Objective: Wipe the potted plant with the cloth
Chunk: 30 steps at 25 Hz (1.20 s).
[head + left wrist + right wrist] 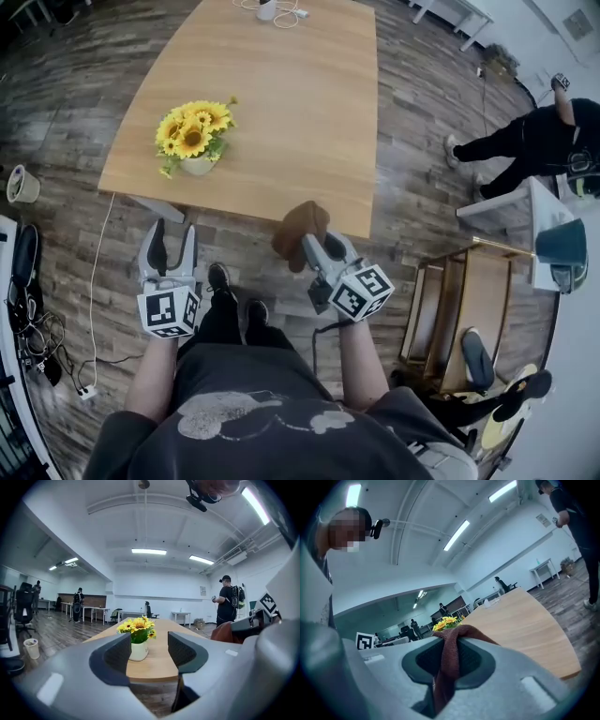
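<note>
Blooming yellow, the potted plant (194, 139) stands upright — white pot.

Smooth matt wood table (309, 112), soft brown cloth (298, 230) (towel-like weave).

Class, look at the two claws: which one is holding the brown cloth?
The right claw: the brown cloth is pinched between its jaws. The left claw has its jaws apart, holding nothing.

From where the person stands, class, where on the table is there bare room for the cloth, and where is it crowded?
The table is bare across its middle and right side, between the potted plant and the right edge. Crowded: the plant's near-left corner, and the far edge by the white object with cables.
</note>
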Each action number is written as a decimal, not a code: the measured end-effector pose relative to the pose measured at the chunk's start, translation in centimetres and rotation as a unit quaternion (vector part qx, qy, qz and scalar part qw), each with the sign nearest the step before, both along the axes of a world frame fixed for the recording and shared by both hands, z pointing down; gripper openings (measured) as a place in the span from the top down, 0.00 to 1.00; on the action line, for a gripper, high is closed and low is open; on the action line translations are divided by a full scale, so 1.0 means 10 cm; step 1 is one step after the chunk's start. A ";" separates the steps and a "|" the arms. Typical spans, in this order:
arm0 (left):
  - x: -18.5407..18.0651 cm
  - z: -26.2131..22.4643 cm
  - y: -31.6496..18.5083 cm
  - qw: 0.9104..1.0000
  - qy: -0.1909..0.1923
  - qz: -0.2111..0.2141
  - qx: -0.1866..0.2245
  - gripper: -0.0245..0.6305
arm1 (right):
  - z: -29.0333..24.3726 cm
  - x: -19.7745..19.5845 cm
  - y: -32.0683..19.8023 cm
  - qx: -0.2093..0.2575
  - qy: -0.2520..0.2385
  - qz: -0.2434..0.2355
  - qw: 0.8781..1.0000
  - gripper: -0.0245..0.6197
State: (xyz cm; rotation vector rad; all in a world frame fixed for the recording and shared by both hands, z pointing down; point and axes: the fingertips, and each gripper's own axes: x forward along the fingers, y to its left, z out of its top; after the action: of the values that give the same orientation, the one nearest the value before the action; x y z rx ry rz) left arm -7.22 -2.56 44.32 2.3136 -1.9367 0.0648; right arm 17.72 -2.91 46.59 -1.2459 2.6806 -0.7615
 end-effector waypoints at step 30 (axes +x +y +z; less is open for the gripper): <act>-0.86 -0.32 2.13 0.995 0.055 0.081 0.002 0.94 | -0.80 -0.97 2.15 0.103 0.010 0.082 0.991 0.90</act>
State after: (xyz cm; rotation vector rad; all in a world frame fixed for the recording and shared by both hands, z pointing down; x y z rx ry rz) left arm -15.78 18.71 41.10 2.4172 -1.6972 -0.0496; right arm 8.05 18.60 38.62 -1.4041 2.5516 -0.4411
